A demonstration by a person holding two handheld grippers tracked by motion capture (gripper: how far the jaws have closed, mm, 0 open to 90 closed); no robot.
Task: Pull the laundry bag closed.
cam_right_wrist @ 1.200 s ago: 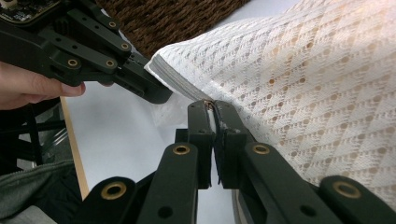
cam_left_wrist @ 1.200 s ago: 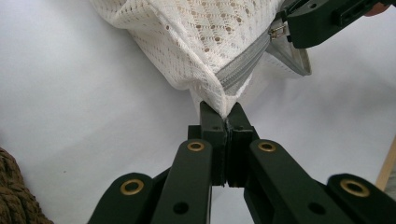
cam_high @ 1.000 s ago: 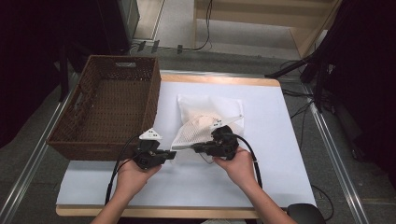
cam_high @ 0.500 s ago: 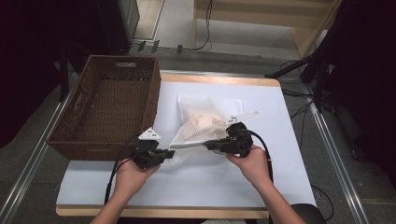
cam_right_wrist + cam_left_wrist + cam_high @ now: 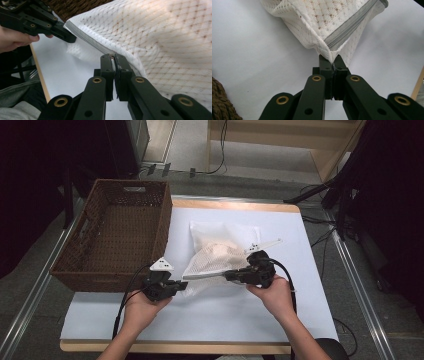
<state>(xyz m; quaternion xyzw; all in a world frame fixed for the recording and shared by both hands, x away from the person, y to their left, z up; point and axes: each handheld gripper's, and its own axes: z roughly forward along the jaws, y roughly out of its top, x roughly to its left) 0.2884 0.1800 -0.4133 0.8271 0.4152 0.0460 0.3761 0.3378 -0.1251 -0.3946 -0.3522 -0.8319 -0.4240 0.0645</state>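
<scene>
I saw both claws clamped on the mesh bag [image 5: 216, 260]: left claw [image 5: 331, 58] on its corner, right claw [image 5: 114, 58] on its zipper edge; contents were unclear.

Grey floor [image 5: 45, 270], wooden furniture [image 5: 320, 140] behind

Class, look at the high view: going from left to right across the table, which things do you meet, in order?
Brown woven wicker basket → left hand-held gripper → white mesh zip bag → right hand-held gripper.
</scene>
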